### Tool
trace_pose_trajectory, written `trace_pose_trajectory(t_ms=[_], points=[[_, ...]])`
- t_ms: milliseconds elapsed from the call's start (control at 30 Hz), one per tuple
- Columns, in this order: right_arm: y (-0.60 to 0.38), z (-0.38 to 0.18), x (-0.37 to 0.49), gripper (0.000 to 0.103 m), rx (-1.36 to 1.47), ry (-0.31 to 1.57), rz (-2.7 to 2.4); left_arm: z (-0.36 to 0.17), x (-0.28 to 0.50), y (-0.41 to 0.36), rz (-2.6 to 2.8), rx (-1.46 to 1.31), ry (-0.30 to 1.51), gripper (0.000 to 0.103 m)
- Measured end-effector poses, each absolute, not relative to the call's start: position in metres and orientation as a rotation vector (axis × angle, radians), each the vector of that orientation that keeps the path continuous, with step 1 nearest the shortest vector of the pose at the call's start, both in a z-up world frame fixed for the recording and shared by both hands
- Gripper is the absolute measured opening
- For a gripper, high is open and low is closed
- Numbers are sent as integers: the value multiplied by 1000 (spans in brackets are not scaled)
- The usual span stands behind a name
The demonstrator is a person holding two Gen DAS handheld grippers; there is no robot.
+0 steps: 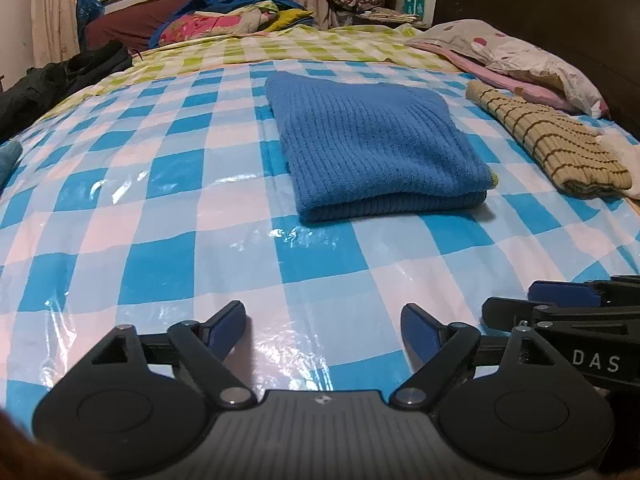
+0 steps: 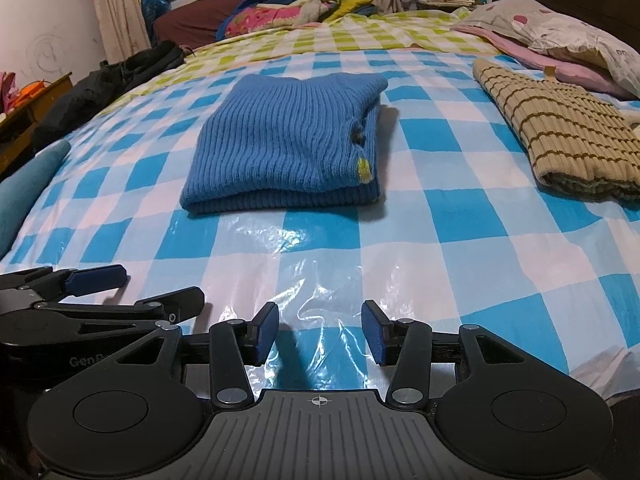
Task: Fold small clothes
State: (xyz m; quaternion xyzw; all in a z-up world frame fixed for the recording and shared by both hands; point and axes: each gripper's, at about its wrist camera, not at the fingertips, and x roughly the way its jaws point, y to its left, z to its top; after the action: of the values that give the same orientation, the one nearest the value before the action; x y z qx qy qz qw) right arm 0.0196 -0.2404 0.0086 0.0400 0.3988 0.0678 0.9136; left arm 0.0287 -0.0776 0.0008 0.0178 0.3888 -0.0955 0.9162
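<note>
Blue sweater [image 1: 376, 148] lies folded flat on the checked sheet [image 1: 160, 240], mid-bed, well ahead of both grippers. Roughly a rectangle; long axis runs away from the cameras toward the far end of the bed. Thick folded edge faces the grippers, layers stacked. In the right wrist view the sweater [image 2: 288, 140] shows a small yellow-green patch at its near right corner and a dark spot on its right edge.

Left gripper [image 1: 324, 332] low over the sheet, jaws spread wide, nothing between them. Right gripper [image 2: 320, 332] likewise low, jaws apart with a narrower gap, empty. The two sit just beside each other; each shows at the edge of the other's view.

Striped knit [image 1: 548, 140], beige with brown lines, folded, to the right of the sweater and apart from it, lying at a slant. Pillow [image 1: 516, 56] beyond it by the dark headboard. Dark garment [image 1: 60, 80] at the left bed edge. Heap of coloured bedding [image 1: 224, 20] at the far end.
</note>
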Motion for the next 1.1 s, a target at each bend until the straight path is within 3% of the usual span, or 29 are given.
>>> trace_pose_trajectory(t_ms=[633, 1100], points=[[-238, 12, 14, 49, 84, 816, 115, 15, 21, -67, -170, -7, 764, 101], [-236, 12, 13, 49, 92, 820, 110, 9, 21, -65, -153, -13, 771, 101]])
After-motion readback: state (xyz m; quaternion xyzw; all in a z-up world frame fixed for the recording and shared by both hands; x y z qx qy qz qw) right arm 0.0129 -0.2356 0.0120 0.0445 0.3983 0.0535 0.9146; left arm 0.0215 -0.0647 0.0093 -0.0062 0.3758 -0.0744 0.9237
